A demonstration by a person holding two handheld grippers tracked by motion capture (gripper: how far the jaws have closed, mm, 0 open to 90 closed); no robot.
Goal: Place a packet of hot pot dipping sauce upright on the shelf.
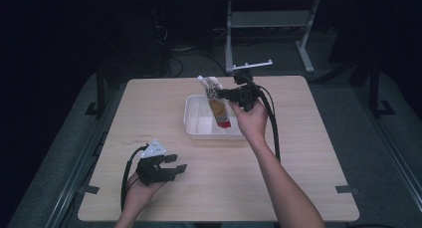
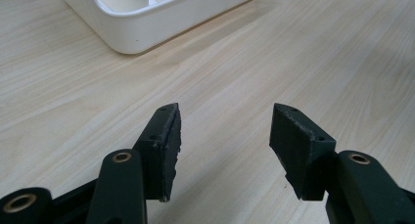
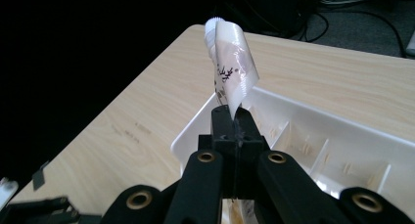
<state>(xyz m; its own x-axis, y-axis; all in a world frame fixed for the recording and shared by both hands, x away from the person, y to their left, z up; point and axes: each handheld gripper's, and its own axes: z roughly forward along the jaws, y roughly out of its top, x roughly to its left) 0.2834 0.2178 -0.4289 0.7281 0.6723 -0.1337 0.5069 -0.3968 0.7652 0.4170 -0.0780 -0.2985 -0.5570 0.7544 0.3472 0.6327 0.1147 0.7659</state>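
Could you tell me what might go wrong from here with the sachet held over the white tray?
The right tongs pinch the sachet only along a thin part, so it may slip out. It hangs tilted over the tray's far rim and could land on the table. It curls above the grip, which may hamper a neat placement.

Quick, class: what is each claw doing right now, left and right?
Left claw: open, holding nothing, over the table.
Right claw: shut on a packet, above the white tray.
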